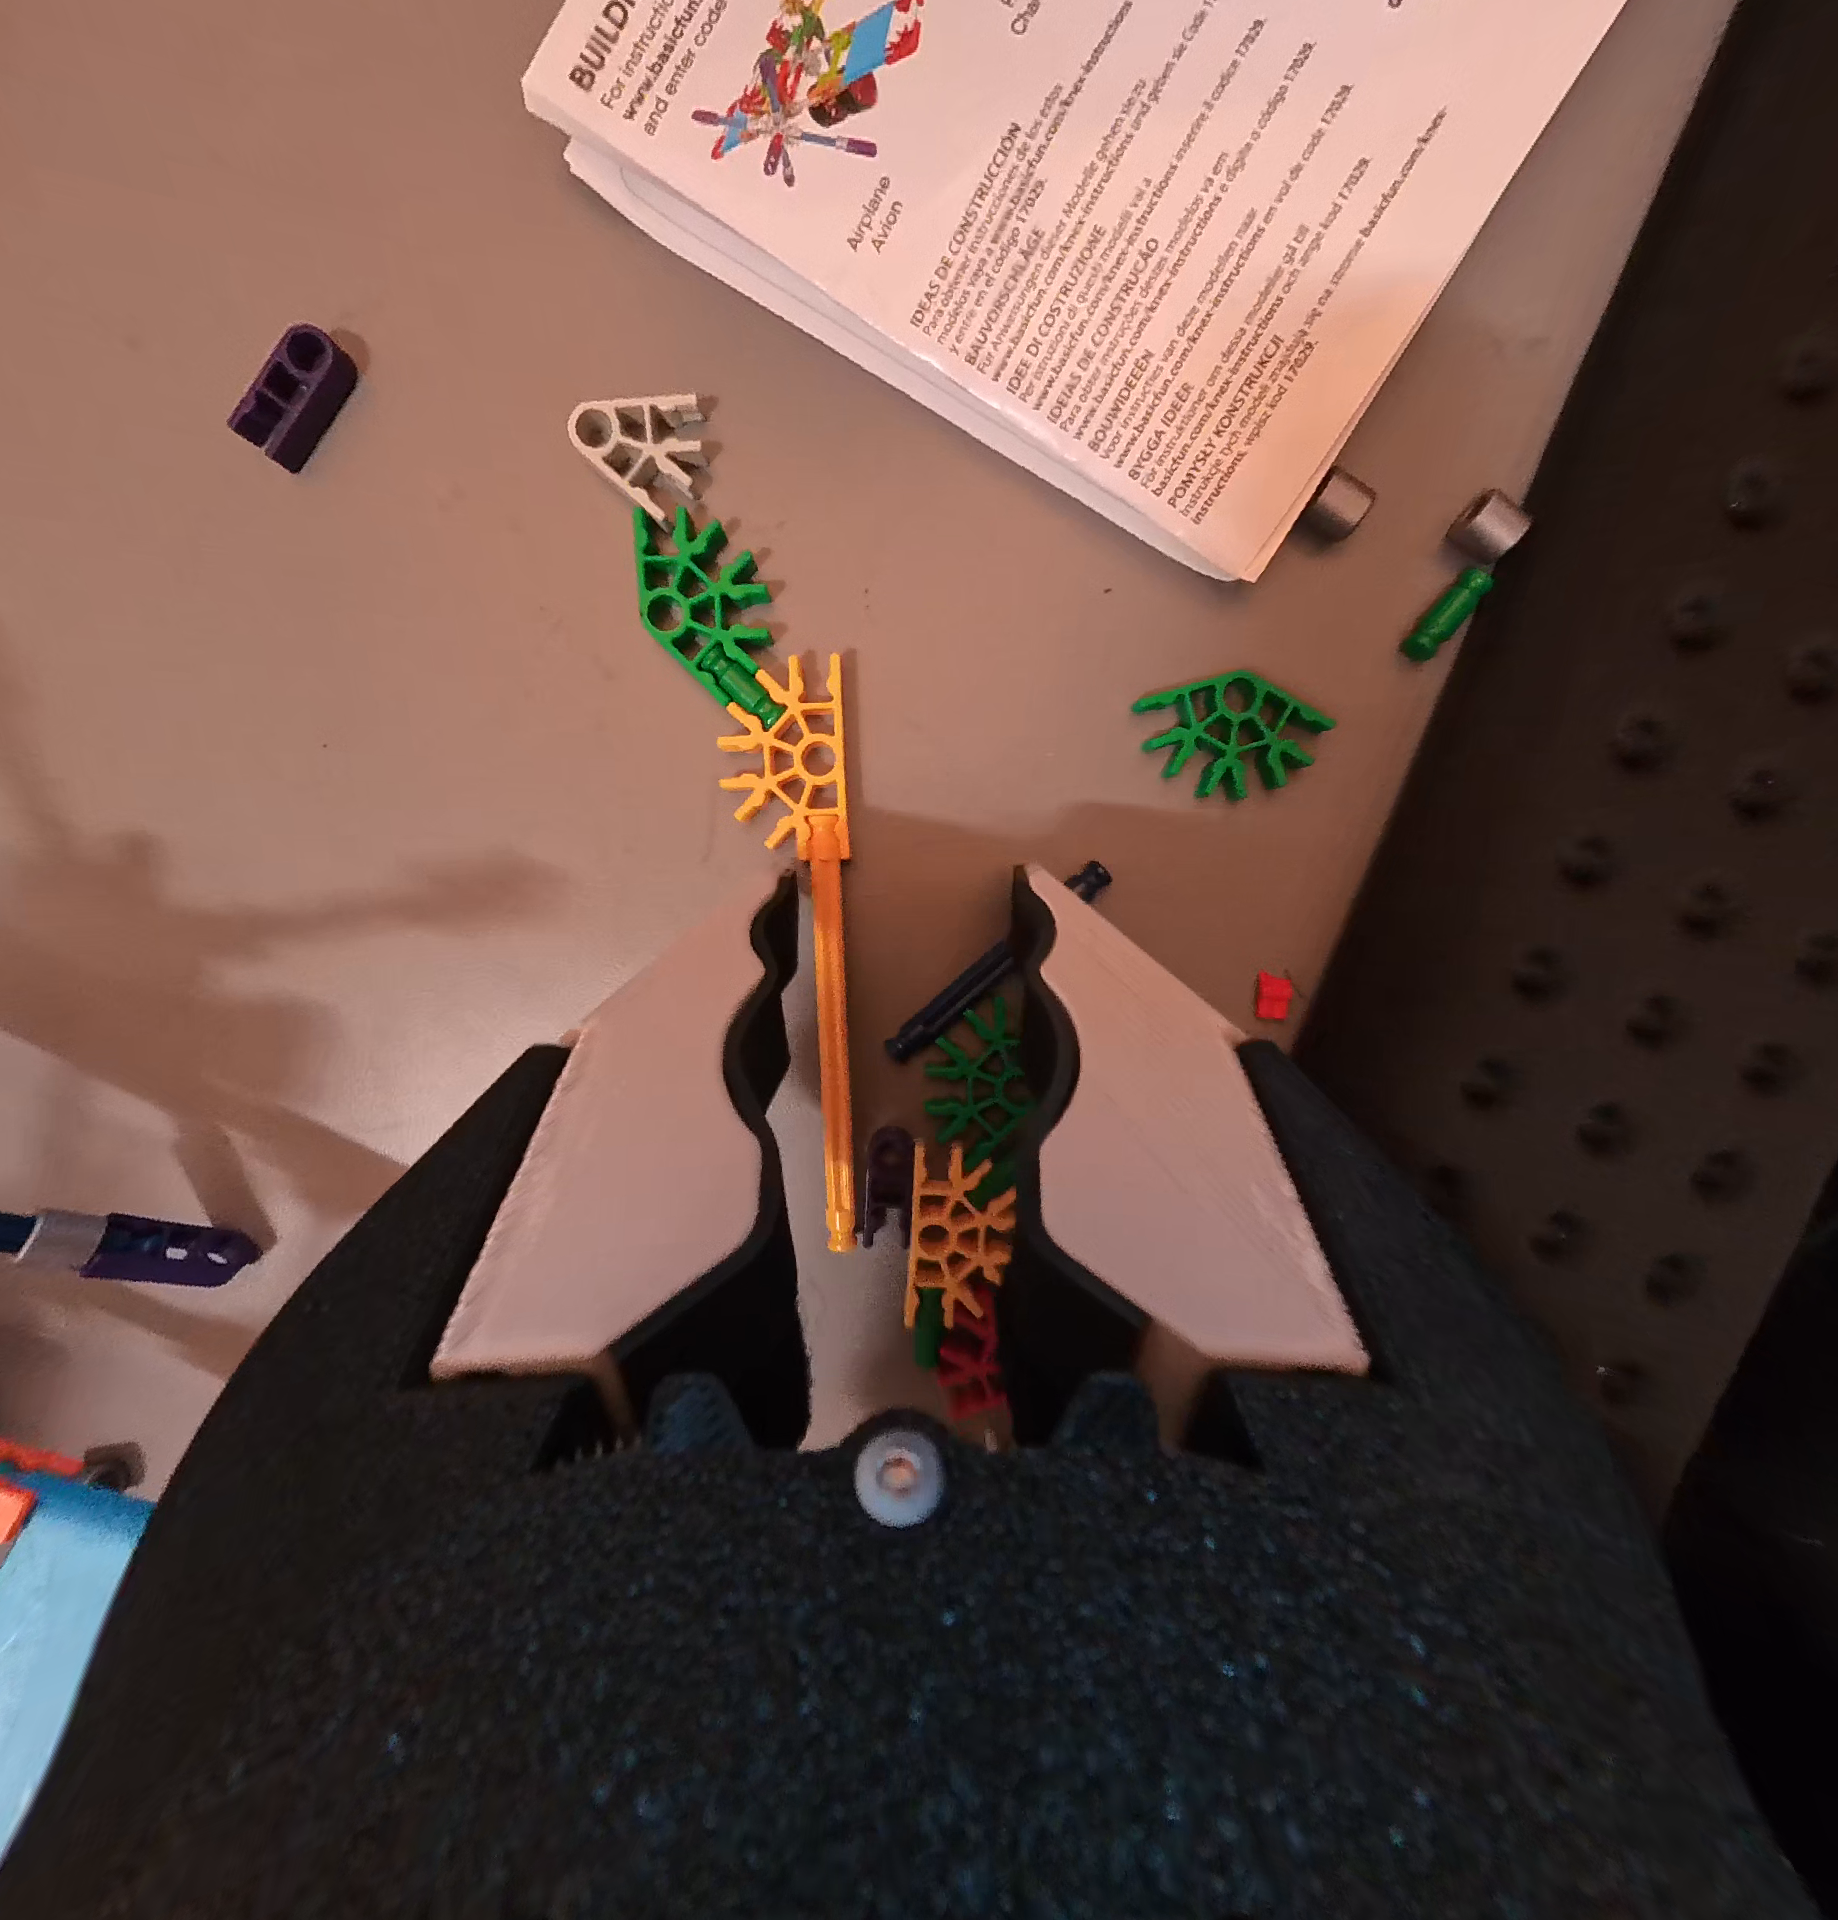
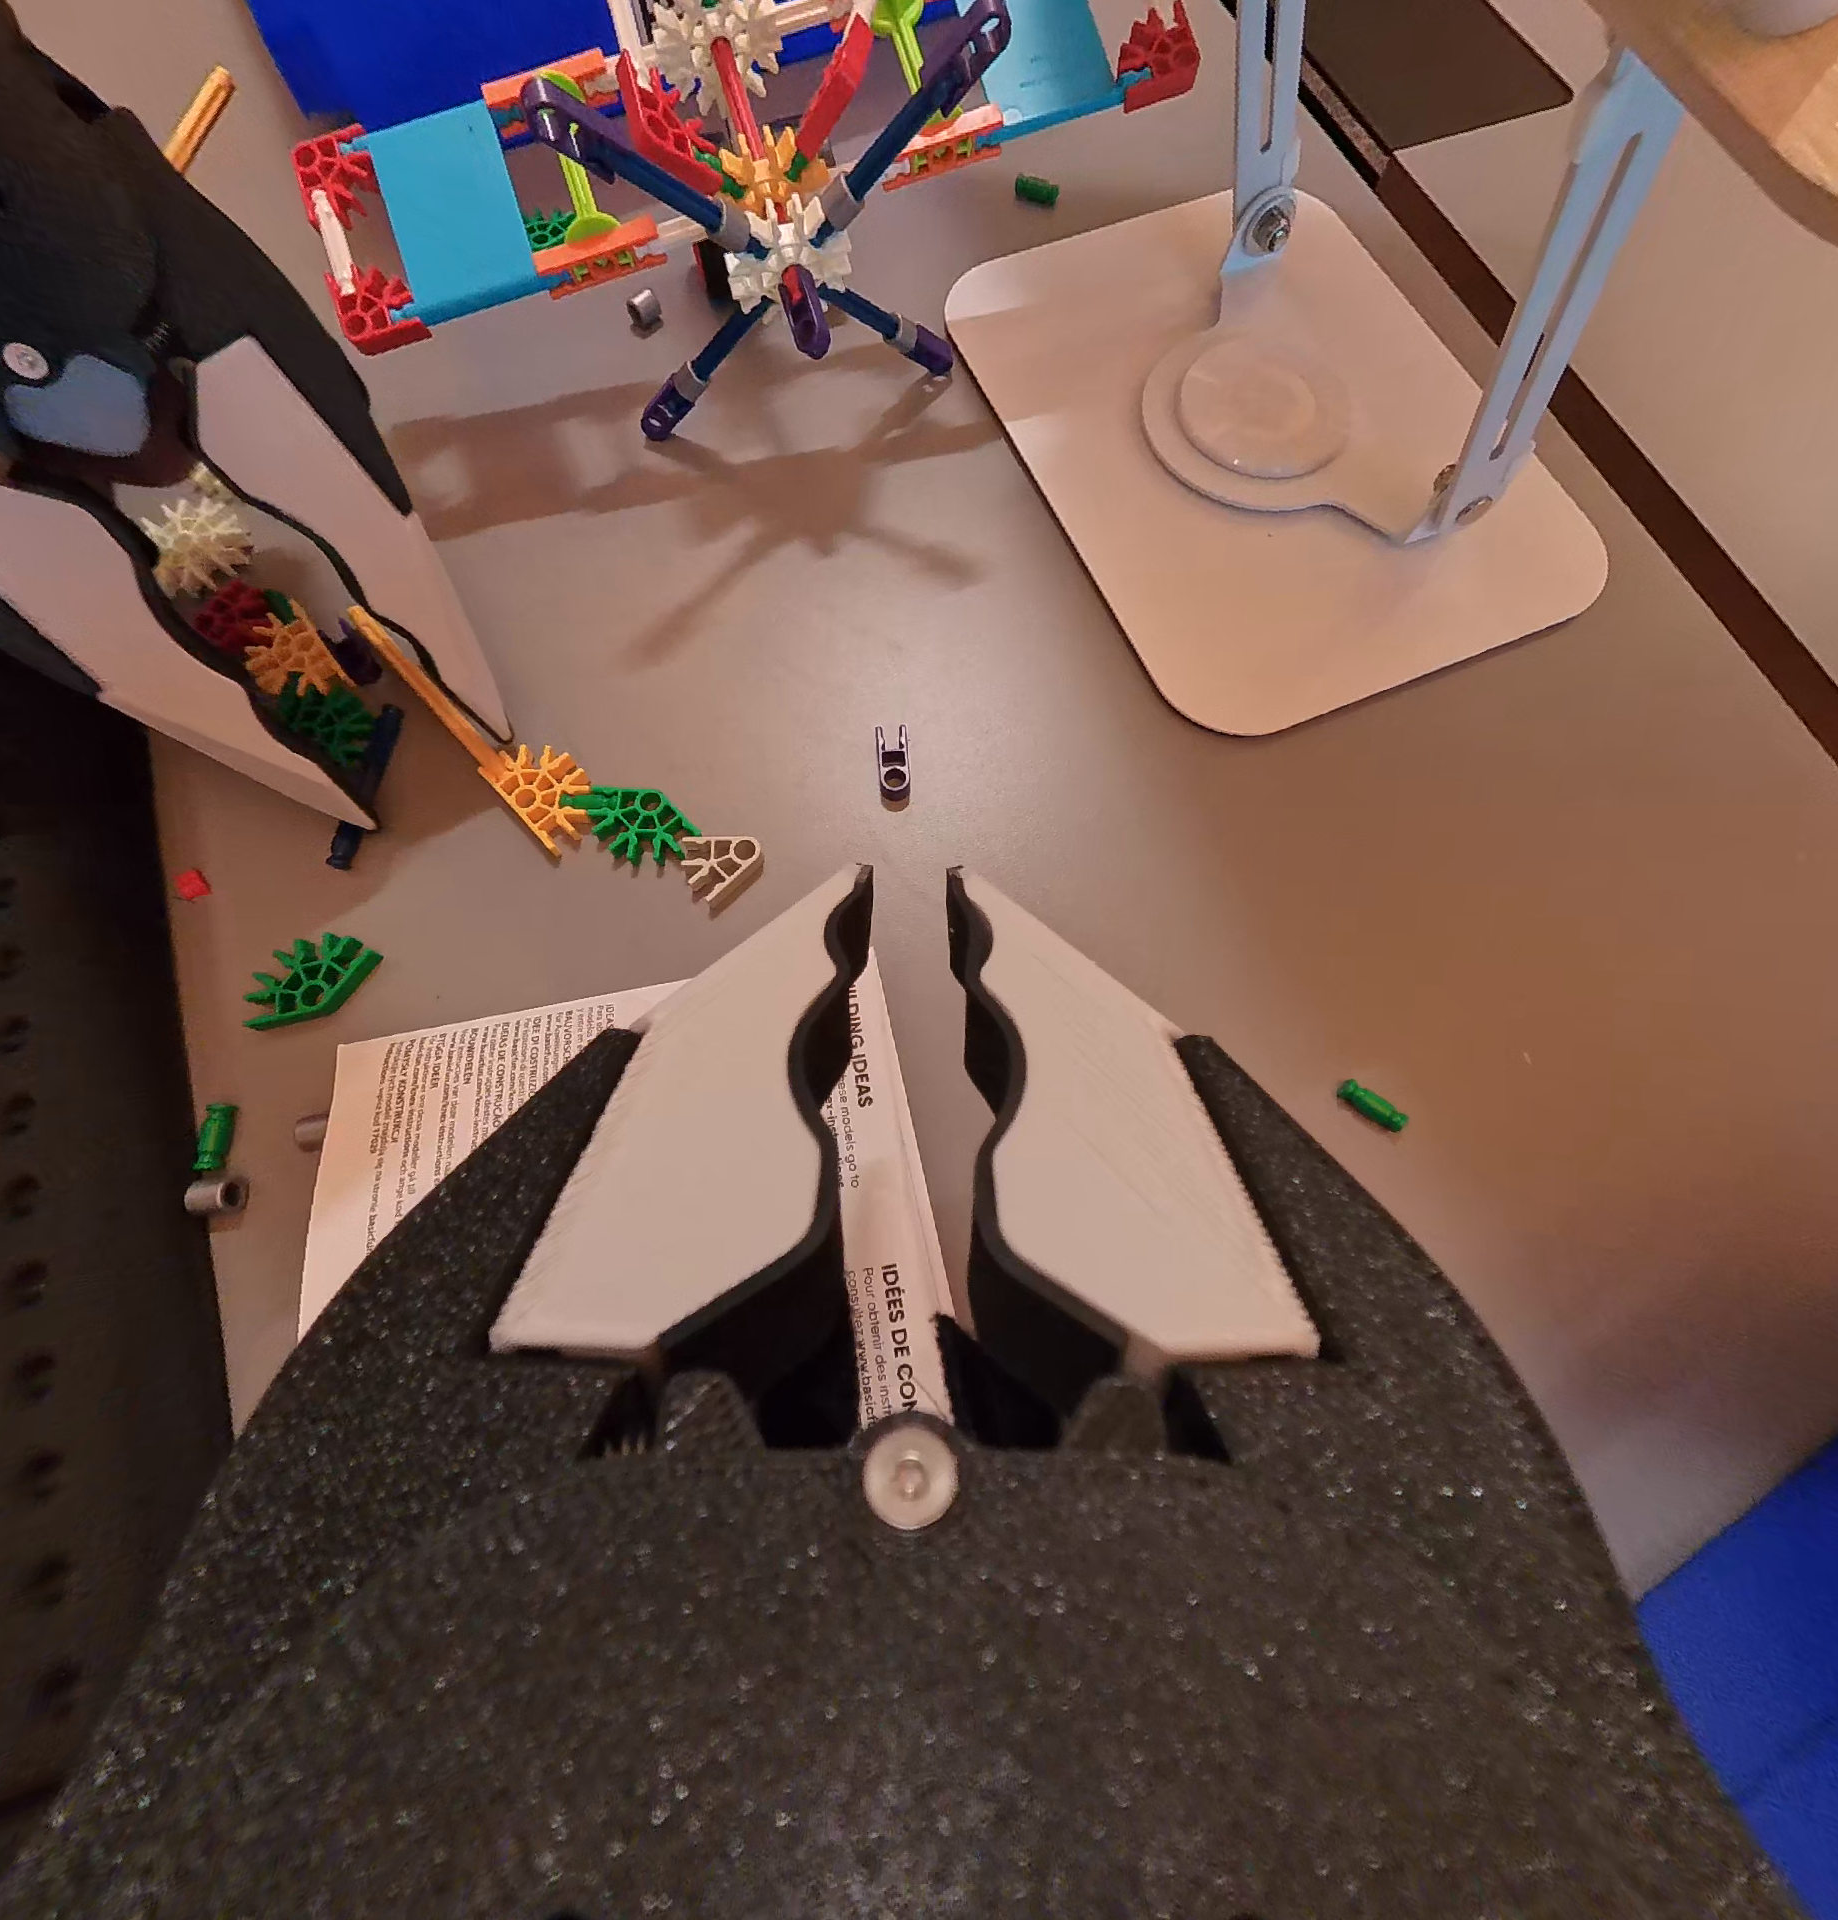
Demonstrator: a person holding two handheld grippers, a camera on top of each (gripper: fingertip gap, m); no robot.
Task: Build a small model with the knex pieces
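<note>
My left gripper (image 1: 910,883) is open, tips down at the grey table. An orange rod (image 1: 834,1049) lies between its fingers, nearer the left one. The rod joins a yellow connector (image 1: 790,758), a green connector (image 1: 697,603) and a grey connector (image 1: 640,447) in a chain. A cluster of green, yellow and red connectors (image 1: 962,1205) with a black rod (image 1: 946,1003) also lies between the fingers. My right gripper (image 2: 910,873) is open and empty above a white booklet (image 2: 427,1122). A small purple connector (image 2: 894,764) lies just ahead of it. The left gripper also shows in the right wrist view (image 2: 432,774).
A colourful built model (image 2: 769,208) stands at the back. A white stand base (image 2: 1310,571) is at the right. The booklet (image 1: 998,208), a purple block (image 1: 291,395), a loose green connector (image 1: 1232,732), grey spacers (image 1: 1341,504) and a black dotted mat (image 1: 1673,831) are nearby.
</note>
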